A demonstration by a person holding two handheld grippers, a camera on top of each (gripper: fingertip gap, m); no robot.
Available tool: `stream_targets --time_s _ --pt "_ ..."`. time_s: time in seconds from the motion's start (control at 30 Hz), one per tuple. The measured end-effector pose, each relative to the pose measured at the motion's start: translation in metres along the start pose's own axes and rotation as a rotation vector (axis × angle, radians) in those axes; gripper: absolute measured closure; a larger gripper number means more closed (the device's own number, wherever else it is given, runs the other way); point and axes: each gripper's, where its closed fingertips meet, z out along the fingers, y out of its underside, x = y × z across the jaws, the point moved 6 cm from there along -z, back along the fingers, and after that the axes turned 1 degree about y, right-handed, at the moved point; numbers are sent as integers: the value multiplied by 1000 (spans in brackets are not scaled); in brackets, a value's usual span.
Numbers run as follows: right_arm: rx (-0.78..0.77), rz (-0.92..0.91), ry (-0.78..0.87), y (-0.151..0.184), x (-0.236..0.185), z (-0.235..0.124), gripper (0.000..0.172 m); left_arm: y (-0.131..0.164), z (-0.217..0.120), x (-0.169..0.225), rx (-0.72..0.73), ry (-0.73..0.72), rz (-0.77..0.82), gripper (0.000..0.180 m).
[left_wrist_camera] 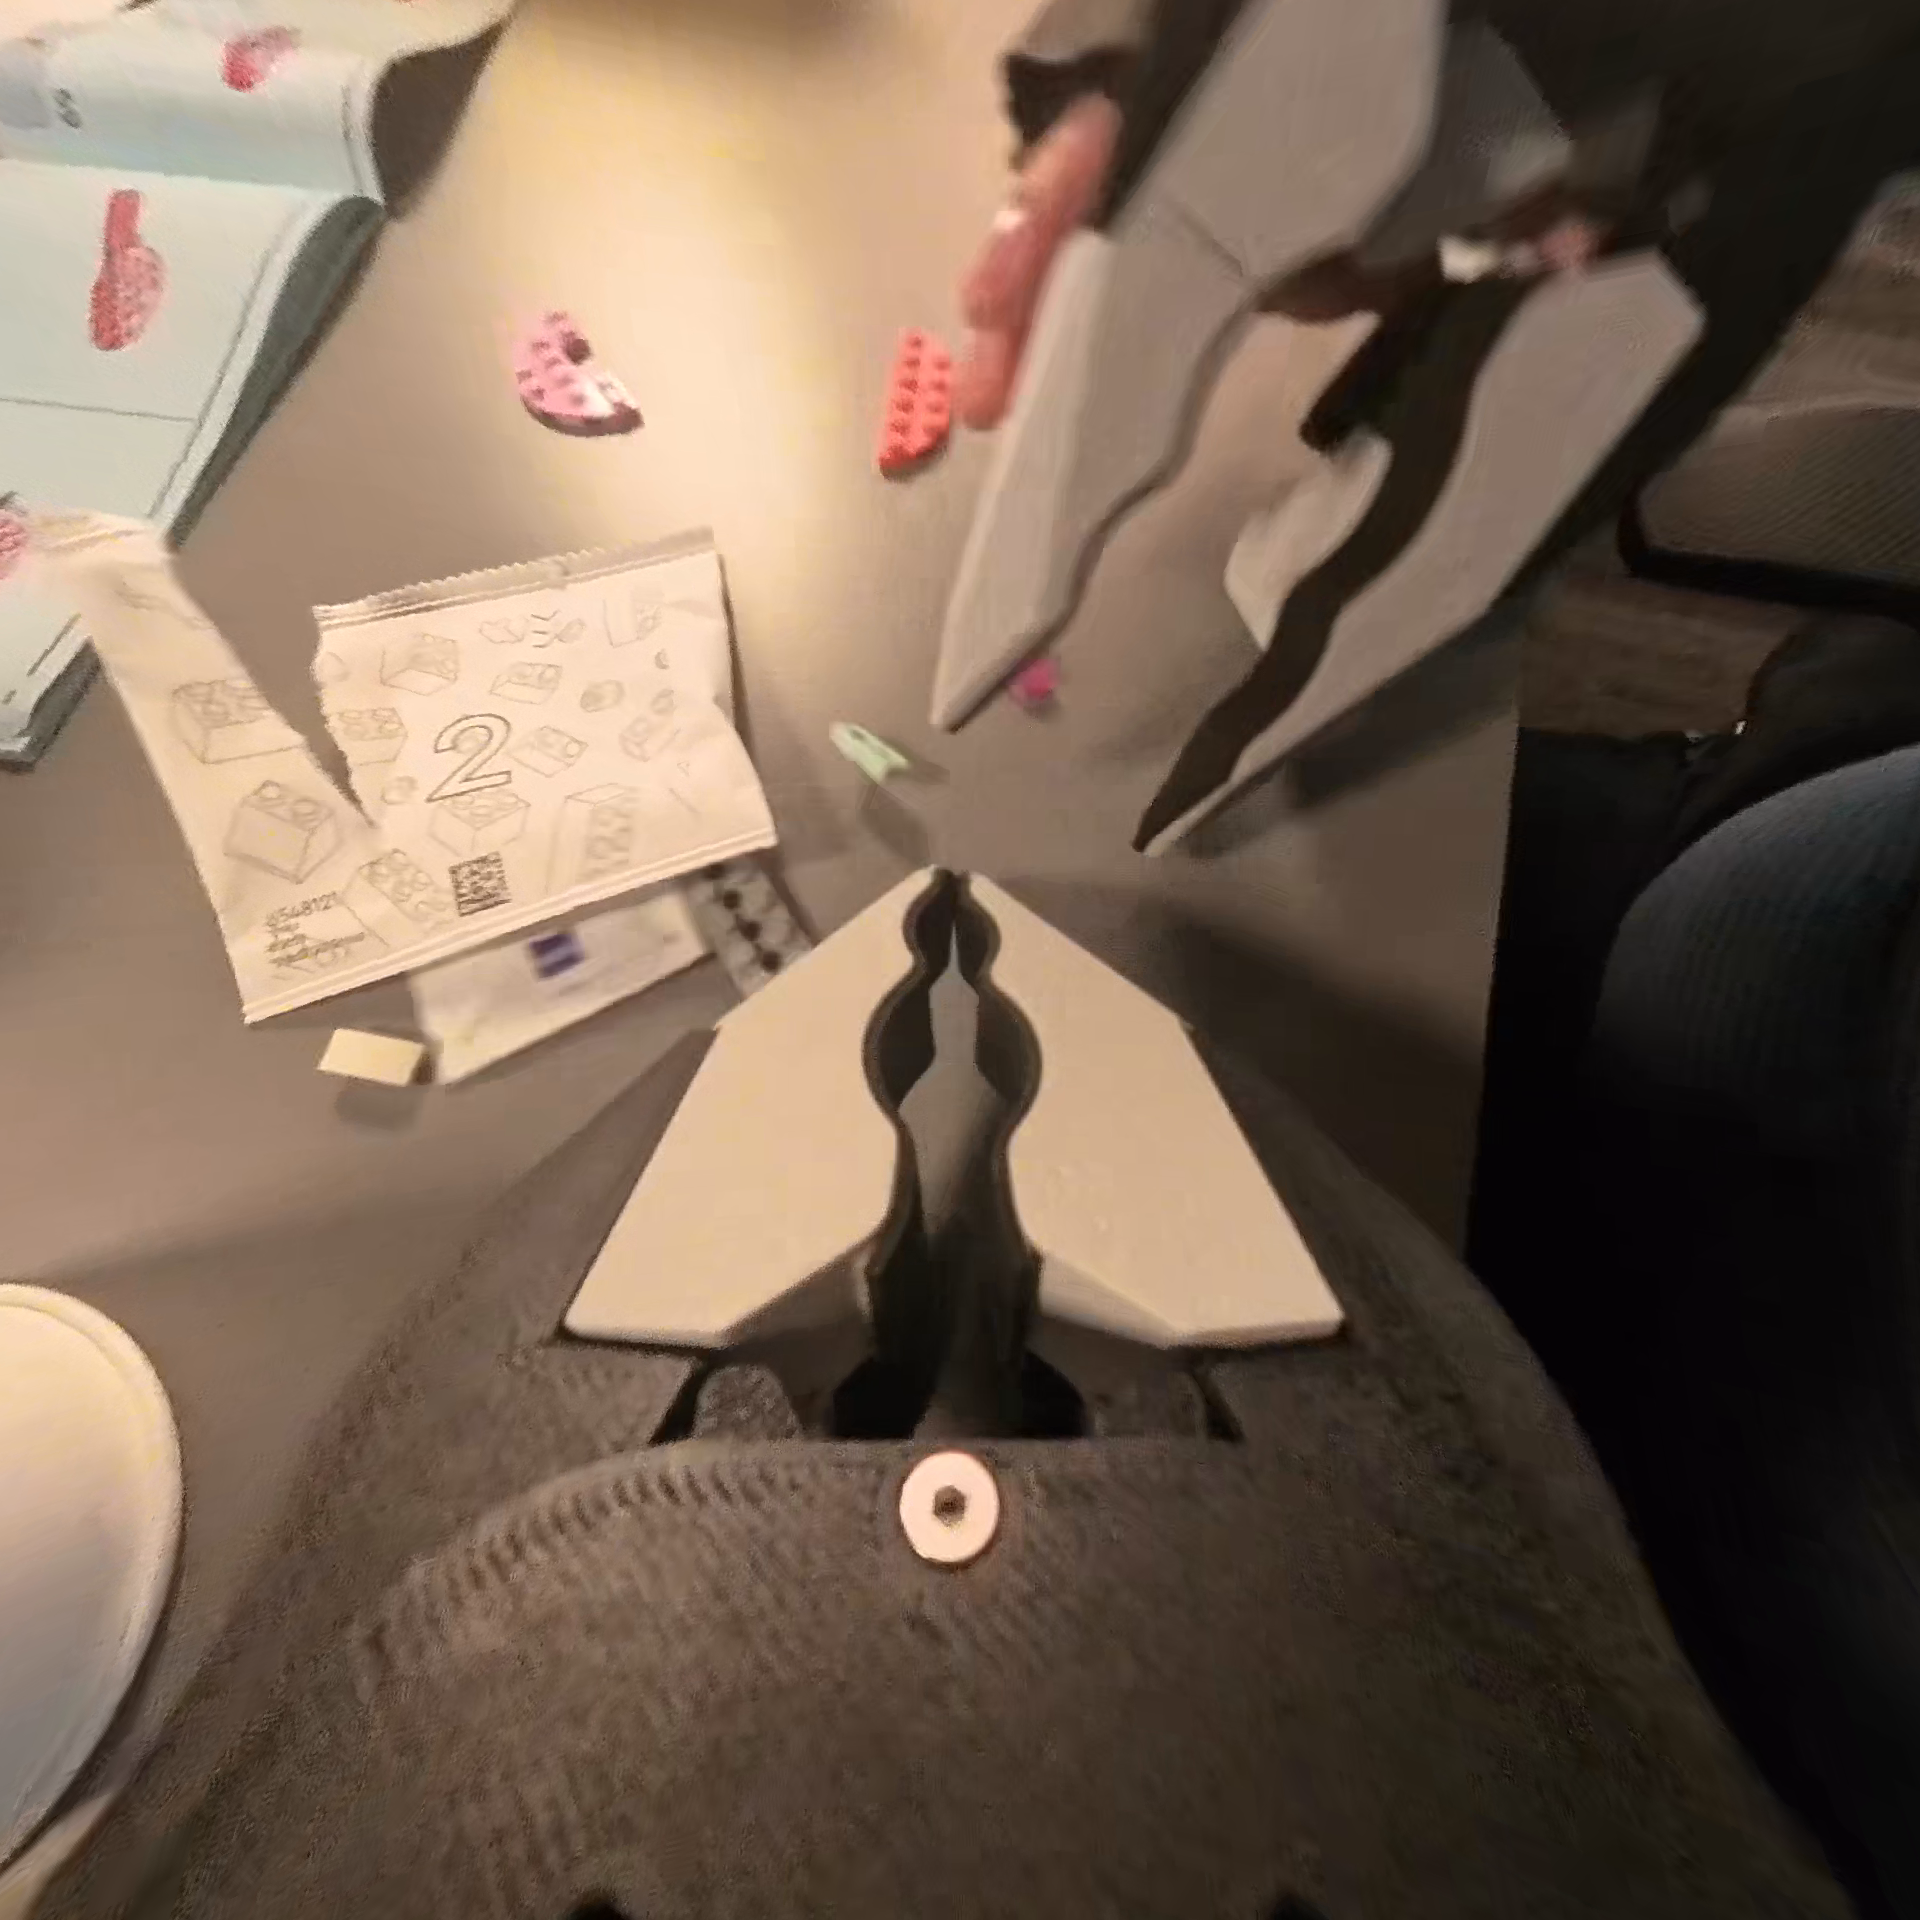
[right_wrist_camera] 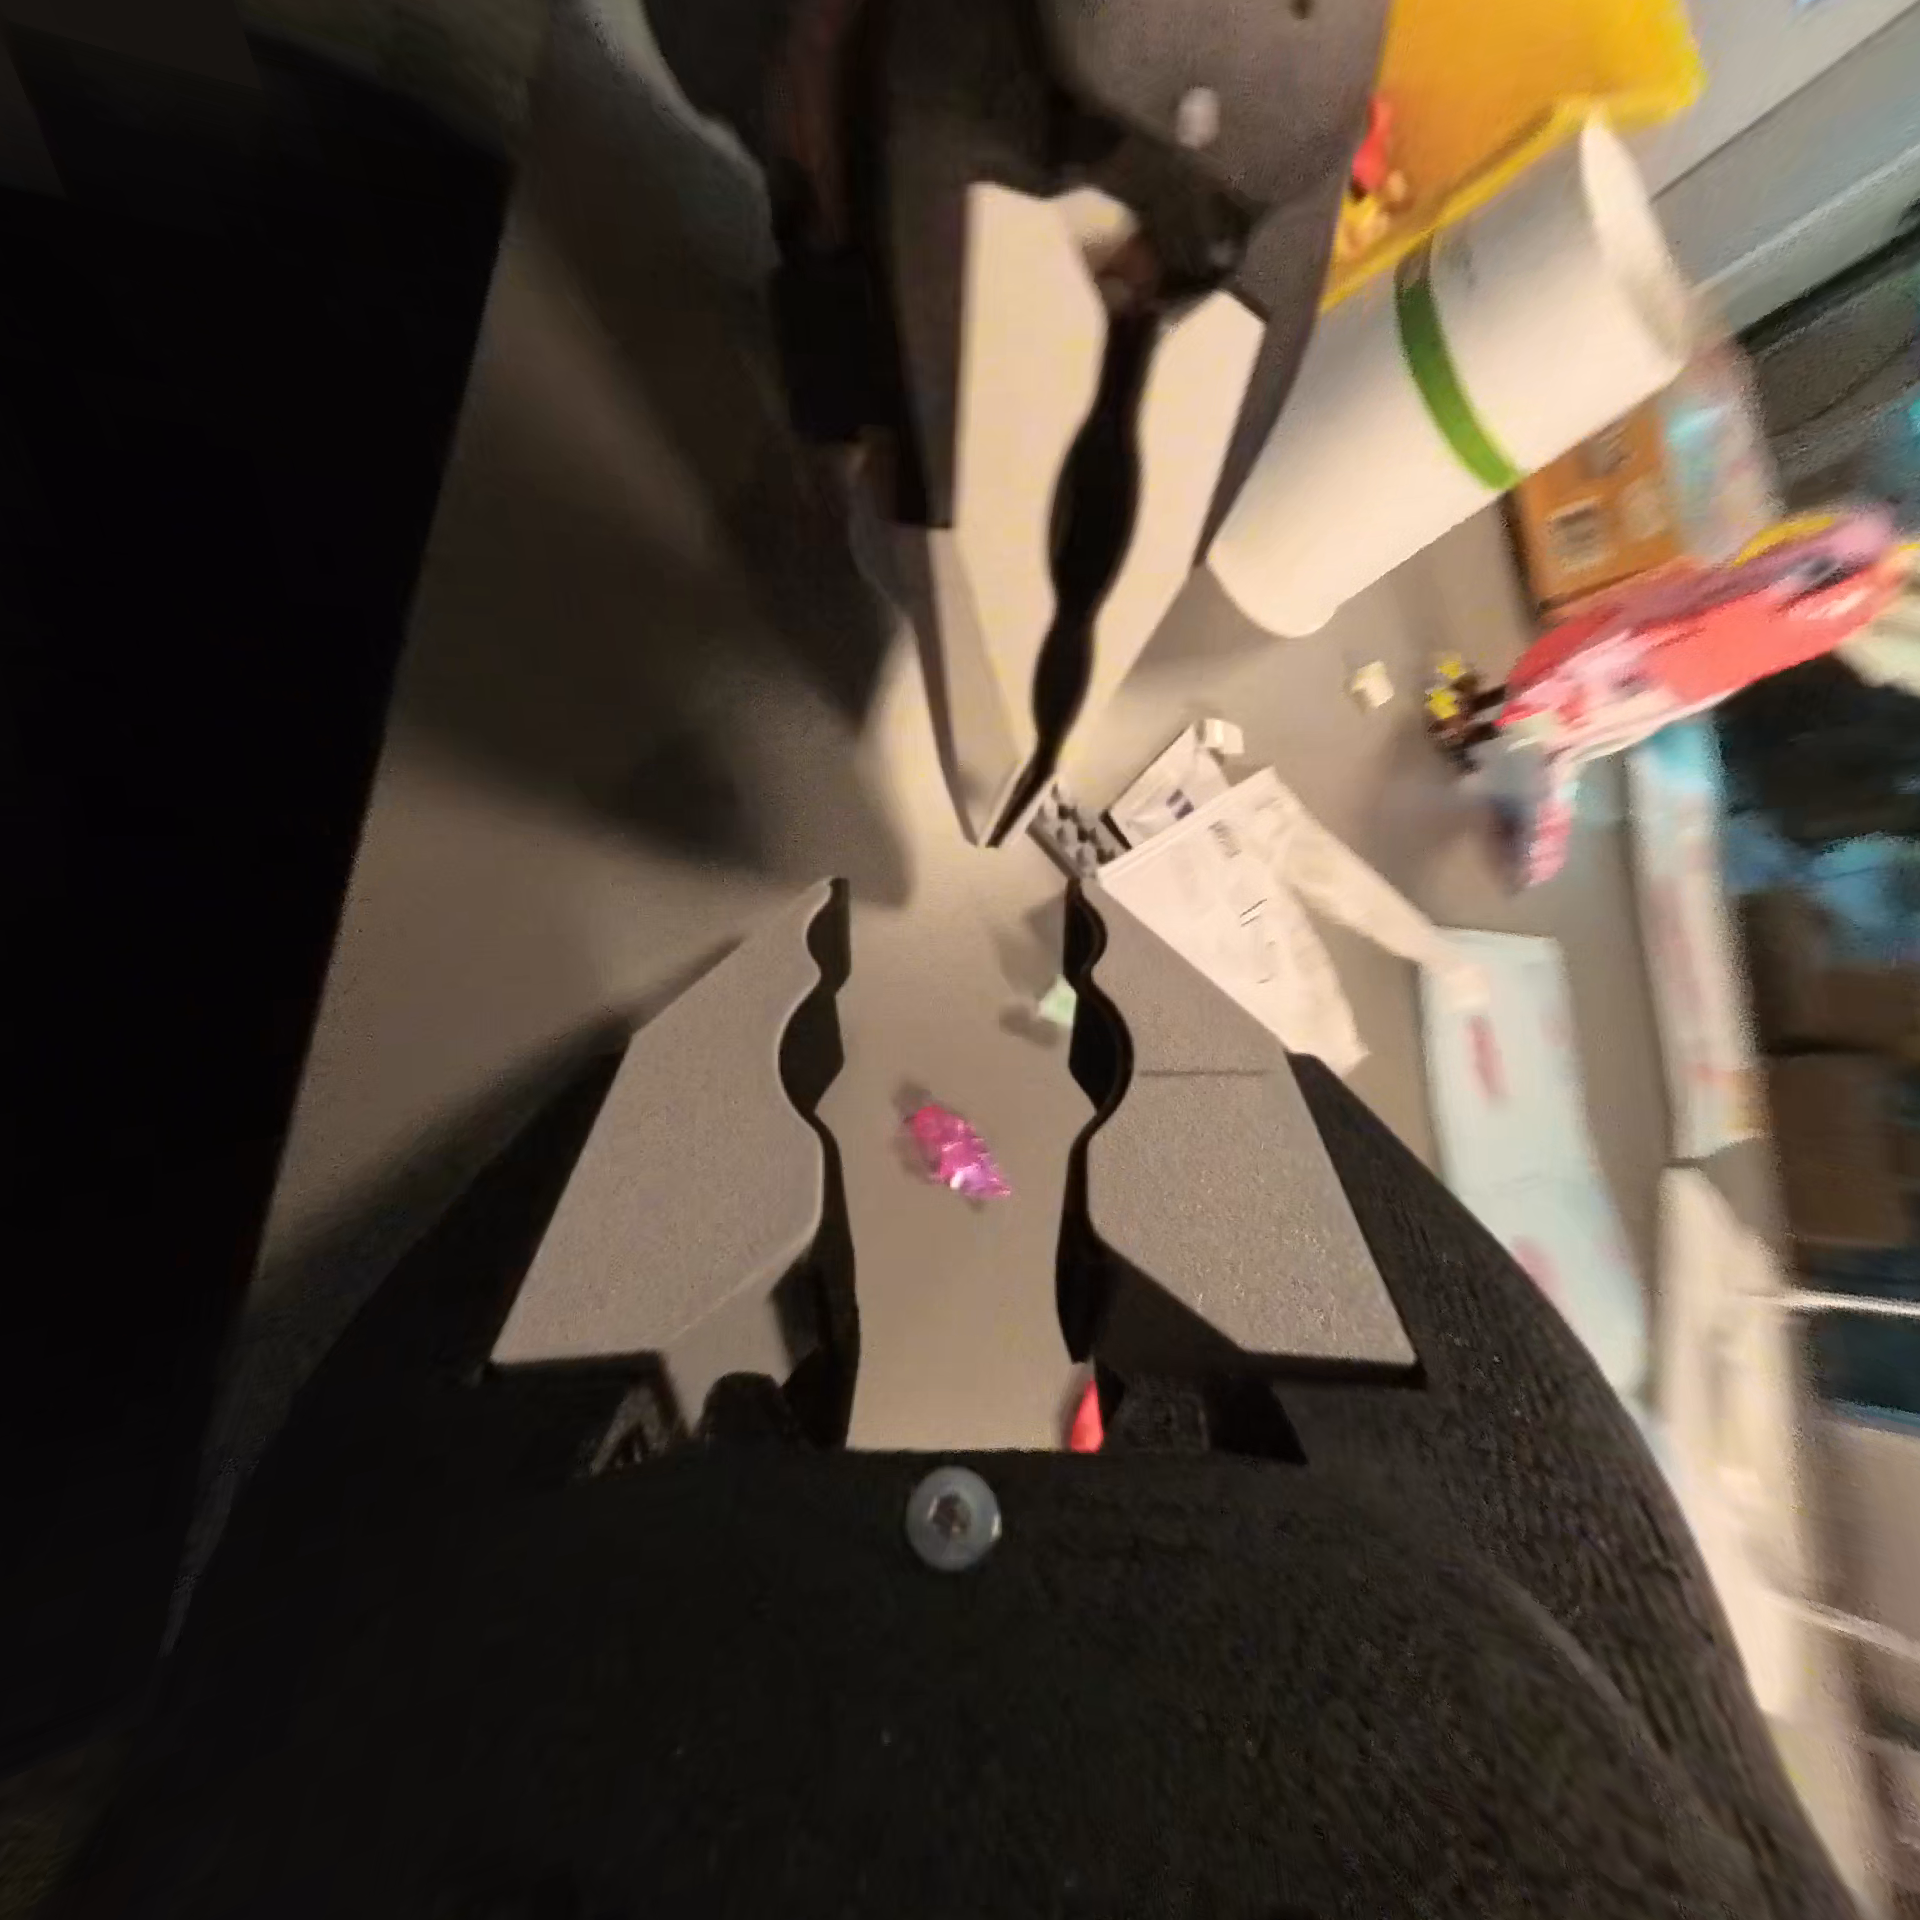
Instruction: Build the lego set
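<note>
My left gripper [left_wrist_camera: 951, 881] is shut with nothing between its tips, held above the grey table [left_wrist_camera: 1195, 987]. It also shows at the top of the right wrist view [right_wrist_camera: 997, 831], tips together. My right gripper [right_wrist_camera: 956, 888] is open; its pads press on nothing. A small magenta piece [right_wrist_camera: 956, 1148] lies on the table, seen through the gap between its fingers. In the left wrist view the right gripper [left_wrist_camera: 1039, 779] hangs open at the upper right, with the magenta piece [left_wrist_camera: 1034, 681] by one fingertip. A mint green piece [left_wrist_camera: 868, 748] lies between the two grippers, also in the right wrist view [right_wrist_camera: 1055, 1003].
A torn white paper bag [left_wrist_camera: 468, 769] lies left of my left gripper, over a grey studded plate [left_wrist_camera: 748, 925]; a small white tile [left_wrist_camera: 374, 1060] is in front. A pink half-round plate [left_wrist_camera: 571, 374], a red plate [left_wrist_camera: 914, 405] and an open booklet [left_wrist_camera: 156, 260] lie farther back. A white roll [right_wrist_camera: 1455, 364] stands behind. My two grippers' fingertips are within a few centimetres of each other.
</note>
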Motion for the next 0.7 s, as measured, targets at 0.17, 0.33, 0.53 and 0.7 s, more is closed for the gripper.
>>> stream_targets --time_s 0.17,0.33,0.53,0.7 --pt "-40 -164 155 -1 -4 2 133 -6 -8 -6 13 -39 -18 180" --pt "-90 143 151 17 11 -1 134 -3 -9 -7 0 -72 -81 174" --pt "-66 424 79 20 20 -8 136 -1 -13 -21 -43 -245 -143 154" --pt "-83 449 100 22 21 -2 139 3 2 -32 -107 -349 -205 133"
